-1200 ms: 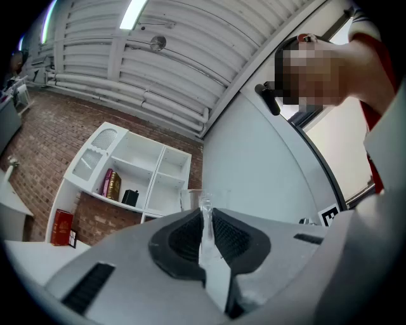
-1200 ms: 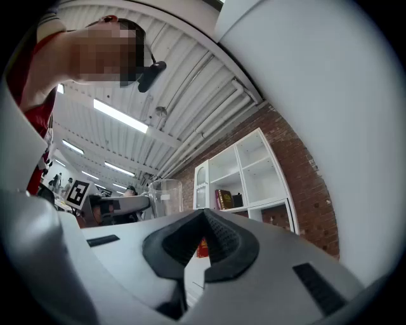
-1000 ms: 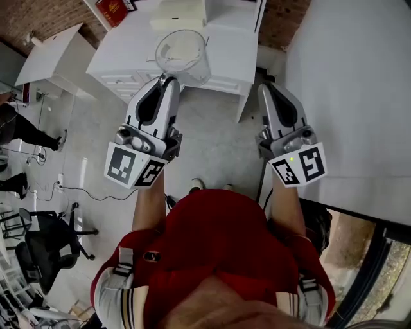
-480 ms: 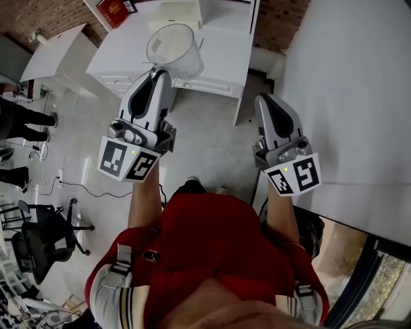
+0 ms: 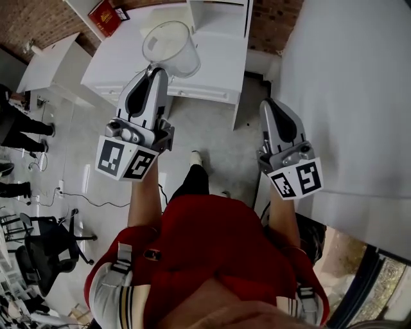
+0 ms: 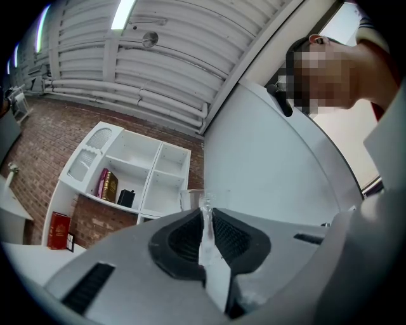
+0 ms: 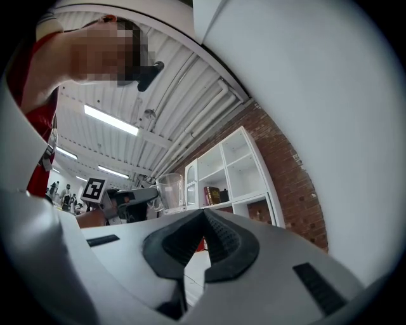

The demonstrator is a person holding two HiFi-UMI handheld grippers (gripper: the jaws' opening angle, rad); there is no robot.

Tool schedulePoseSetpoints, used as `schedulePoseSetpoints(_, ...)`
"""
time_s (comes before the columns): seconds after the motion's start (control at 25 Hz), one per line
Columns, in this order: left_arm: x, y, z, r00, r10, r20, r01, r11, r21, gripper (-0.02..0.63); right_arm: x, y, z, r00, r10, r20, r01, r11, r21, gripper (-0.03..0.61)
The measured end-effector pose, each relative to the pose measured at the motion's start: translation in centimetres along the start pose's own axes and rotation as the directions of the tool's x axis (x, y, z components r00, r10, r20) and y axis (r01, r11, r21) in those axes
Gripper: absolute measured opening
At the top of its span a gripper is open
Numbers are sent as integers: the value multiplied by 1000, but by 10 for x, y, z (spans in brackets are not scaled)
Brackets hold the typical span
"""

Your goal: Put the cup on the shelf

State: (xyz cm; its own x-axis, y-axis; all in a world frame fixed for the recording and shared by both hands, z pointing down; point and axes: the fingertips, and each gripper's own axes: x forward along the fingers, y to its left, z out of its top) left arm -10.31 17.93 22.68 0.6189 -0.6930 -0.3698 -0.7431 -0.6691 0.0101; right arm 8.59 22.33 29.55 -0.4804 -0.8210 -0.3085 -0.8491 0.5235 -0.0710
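A clear glass cup [image 5: 170, 48] hangs in the air ahead of me, over the front of a white low cabinet [image 5: 212, 71]. My left gripper [image 5: 157, 69] is shut on its wall; in the left gripper view the glass edge [image 6: 206, 219] stands pinched between the black pads. The white shelf [image 6: 127, 171] with open compartments stands against the brick wall, some way beyond the cup. My right gripper [image 5: 270, 103] is shut and holds nothing, level with the left and apart from it. In the right gripper view the cup [image 7: 170, 190] shows to the left of the shelf [image 7: 235, 168].
A broad white wall [image 5: 347, 83] runs close along my right. Books [image 6: 106, 184] stand in a lower shelf compartment, and a red book [image 5: 103, 14] leans by the wall. A white table [image 5: 48, 54], an office chair [image 5: 48, 238] and a person [image 5: 19, 122] are at the left.
I have stepped forward; the cabinet and shelf are nearer. The left gripper has carried the cup forward and a little left. The right gripper stays shut and empty.
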Motion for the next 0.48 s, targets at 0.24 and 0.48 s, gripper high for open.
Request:
schedulePoseSetpoints(0.24, 46, 73, -12, 1000, -7, 5, 7, 1000, -13, 38, 83, -27, -13, 1000, -17, -26, 17, 1000, -26, -3)
schedulePoseSetpoints(0.48, 66, 125, -30, 1000, -21, 16, 21, 1000, 4, 37, 133, -41, -41, 999, -43, -24, 42, 998, -39, -3)
